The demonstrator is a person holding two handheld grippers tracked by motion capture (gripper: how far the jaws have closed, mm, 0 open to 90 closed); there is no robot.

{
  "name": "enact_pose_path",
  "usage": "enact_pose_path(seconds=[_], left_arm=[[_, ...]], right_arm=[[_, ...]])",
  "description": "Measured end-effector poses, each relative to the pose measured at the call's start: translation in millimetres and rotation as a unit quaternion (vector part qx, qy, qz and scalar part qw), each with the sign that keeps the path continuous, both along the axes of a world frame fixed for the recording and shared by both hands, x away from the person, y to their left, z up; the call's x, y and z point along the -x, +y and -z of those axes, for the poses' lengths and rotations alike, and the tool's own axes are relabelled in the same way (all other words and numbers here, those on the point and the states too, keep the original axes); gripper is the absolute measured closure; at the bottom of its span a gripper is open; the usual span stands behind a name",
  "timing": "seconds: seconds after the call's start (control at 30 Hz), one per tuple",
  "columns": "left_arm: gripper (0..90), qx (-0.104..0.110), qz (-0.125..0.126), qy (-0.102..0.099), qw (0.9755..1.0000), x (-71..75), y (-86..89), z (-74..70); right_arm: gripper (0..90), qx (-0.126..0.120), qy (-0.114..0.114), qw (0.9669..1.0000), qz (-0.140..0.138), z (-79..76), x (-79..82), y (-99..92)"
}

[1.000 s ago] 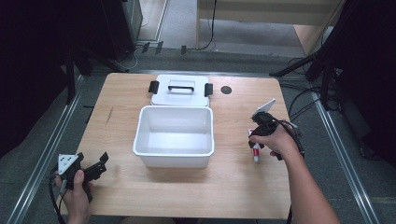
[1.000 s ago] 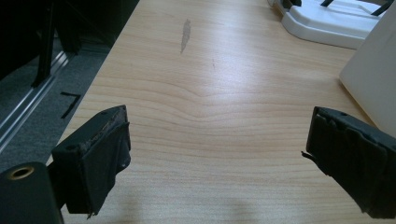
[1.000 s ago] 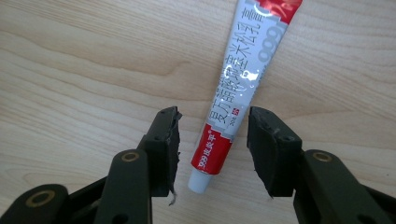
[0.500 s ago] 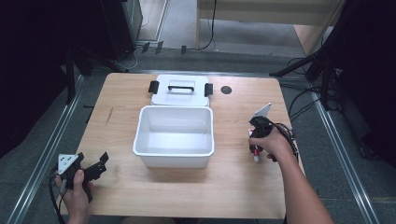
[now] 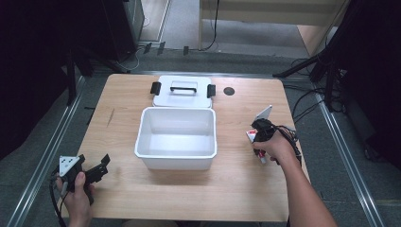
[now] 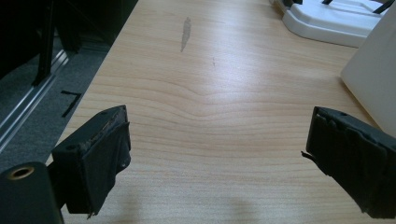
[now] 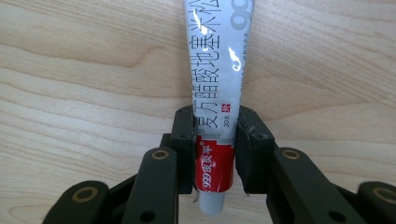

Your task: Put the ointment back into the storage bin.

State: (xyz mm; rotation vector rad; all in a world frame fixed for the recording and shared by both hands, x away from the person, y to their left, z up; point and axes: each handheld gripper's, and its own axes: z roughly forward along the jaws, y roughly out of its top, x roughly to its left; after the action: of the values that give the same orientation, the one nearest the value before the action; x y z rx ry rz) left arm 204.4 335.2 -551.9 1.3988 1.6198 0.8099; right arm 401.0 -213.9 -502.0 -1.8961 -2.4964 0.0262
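Note:
A grey-white ointment tube [image 7: 219,60] with a red band near its cap lies on the wooden table. My right gripper [image 7: 215,149] is shut on the tube's red end, with the cap pointing back at the camera. In the high view that gripper [image 5: 258,131] and the tube [image 5: 252,136] are at the table's right, beside the open white bin [image 5: 142,142]. My left gripper [image 5: 100,166] is held at the near left corner. Its pads [image 6: 100,154] stand wide apart over bare wood with nothing between them.
The bin's white lid [image 5: 182,90], with black latches and handle, lies flat behind the bin. A small dark round hole [image 5: 229,91] sits at the back right of the tabletop. In the left gripper view the bin wall [image 6: 373,79] rises at the right.
My right hand has shifted slightly left and toward the near edge over the tube. The left gripper has stayed put.

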Motion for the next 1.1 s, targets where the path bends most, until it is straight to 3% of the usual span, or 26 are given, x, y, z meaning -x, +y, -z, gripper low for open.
enact_pose_path(seconds=[0.27,0.43,1.1], left_arm=[[7.1,-0.001,0.0,0.0,1.0,-0.1,-0.3,0.0],[7.1,-0.003,-0.001,-0.001,1.0,0.0,-0.5,0.0],[7.1,-0.003,0.0,0.001,1.0,-0.2,-0.4,0.0]], right_arm=[[72.2,-0.023,-0.011,0.9996,-0.015,-19.2,1.8,3.0],[72.2,-0.028,-0.021,0.9986,-0.04,-34.7,3.4,7.5],[72.2,-0.043,-0.048,0.9924,-0.106,-91.8,4.1,45.4]])
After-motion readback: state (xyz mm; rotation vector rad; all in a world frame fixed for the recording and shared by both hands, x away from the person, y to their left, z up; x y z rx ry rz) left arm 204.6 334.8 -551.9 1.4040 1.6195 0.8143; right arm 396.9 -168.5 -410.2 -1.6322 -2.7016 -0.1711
